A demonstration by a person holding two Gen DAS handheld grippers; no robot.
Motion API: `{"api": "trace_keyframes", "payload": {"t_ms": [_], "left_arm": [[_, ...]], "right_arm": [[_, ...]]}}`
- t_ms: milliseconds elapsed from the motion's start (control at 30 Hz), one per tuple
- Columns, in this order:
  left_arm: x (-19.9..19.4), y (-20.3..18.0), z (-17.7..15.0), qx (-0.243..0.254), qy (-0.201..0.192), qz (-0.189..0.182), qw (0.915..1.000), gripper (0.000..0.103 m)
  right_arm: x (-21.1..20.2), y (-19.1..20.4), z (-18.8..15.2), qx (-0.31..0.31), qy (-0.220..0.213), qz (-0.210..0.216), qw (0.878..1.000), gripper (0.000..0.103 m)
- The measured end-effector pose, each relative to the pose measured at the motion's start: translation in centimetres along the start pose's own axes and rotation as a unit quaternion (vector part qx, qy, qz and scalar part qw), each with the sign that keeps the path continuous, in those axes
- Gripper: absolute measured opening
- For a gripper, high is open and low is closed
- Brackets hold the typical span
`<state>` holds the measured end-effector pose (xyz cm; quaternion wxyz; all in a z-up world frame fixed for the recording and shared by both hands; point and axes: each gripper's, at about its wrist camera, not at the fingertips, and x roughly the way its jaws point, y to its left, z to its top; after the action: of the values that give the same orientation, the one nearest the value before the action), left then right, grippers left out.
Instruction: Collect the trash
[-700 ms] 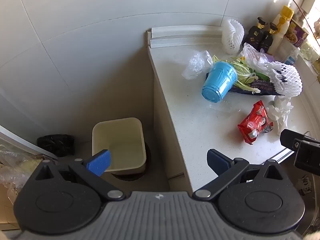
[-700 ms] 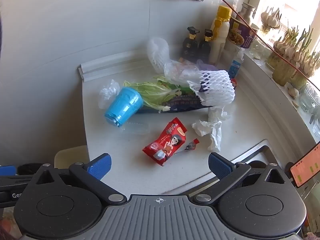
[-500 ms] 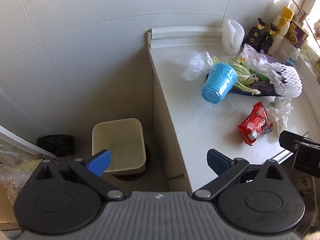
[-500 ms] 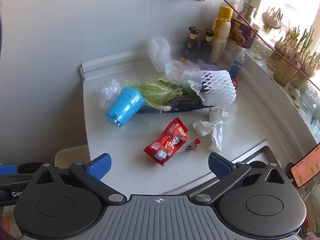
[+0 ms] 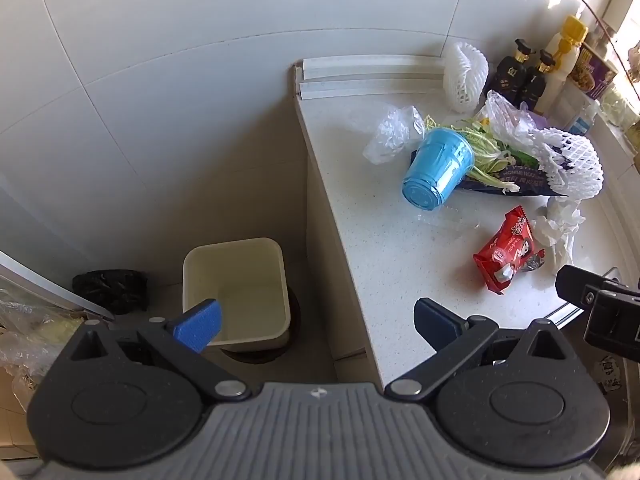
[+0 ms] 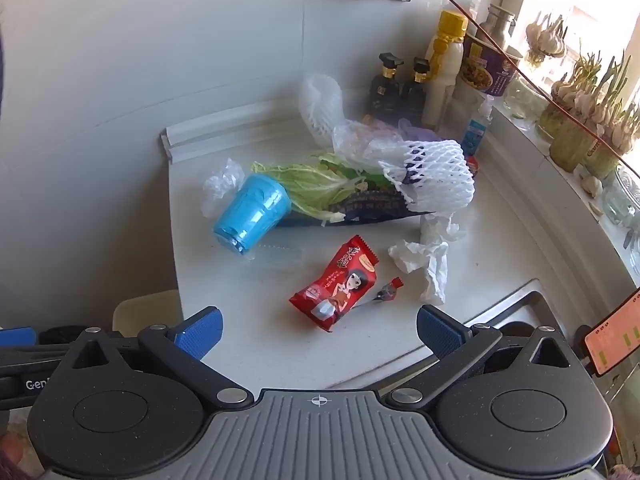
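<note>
Trash lies on the white counter (image 6: 480, 248): a tipped blue cup (image 6: 252, 216) (image 5: 438, 168), a red snack packet (image 6: 336, 284) (image 5: 506, 254), a small red sachet (image 6: 388, 290), crumpled tissue (image 6: 428, 258) (image 5: 560, 232), cabbage leaves (image 6: 316, 188) on a dark wrapper, white foam netting (image 6: 436, 178) (image 5: 568, 160) and clear plastic (image 6: 220, 184) (image 5: 392, 132). A cream bin (image 5: 236, 284) stands on the floor left of the counter. My left gripper (image 5: 316, 322) is open above the counter's edge and the bin. My right gripper (image 6: 320, 330) is open, short of the red packet.
Sauce bottles (image 6: 400, 84), a yellow-capped bottle (image 6: 446, 60) and a purple tub (image 6: 486, 68) stand at the back wall. Sprouting garlic pots (image 6: 584, 128) line the window sill. A sink rim (image 6: 516, 300) lies at the right. A black bag (image 5: 110, 290) sits on the floor.
Both views have drifted very slightly; the trash sits a touch lower and to the right in each. Nothing was taken hold of and both grippers have stayed open.
</note>
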<state>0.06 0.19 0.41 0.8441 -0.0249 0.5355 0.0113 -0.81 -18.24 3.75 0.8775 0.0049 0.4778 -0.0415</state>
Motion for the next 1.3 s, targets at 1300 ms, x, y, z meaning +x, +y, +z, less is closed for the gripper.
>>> {"api": "trace_keyframes", "payload": {"t_ms": [1300], "left_arm": [[0.00, -0.09, 0.16, -0.006, -0.001, -0.003, 1.0000, 0.103]], "right_arm": [[0.11, 0.19, 0.10, -0.006, 0.003, 0.001, 1.000, 0.103]]}}
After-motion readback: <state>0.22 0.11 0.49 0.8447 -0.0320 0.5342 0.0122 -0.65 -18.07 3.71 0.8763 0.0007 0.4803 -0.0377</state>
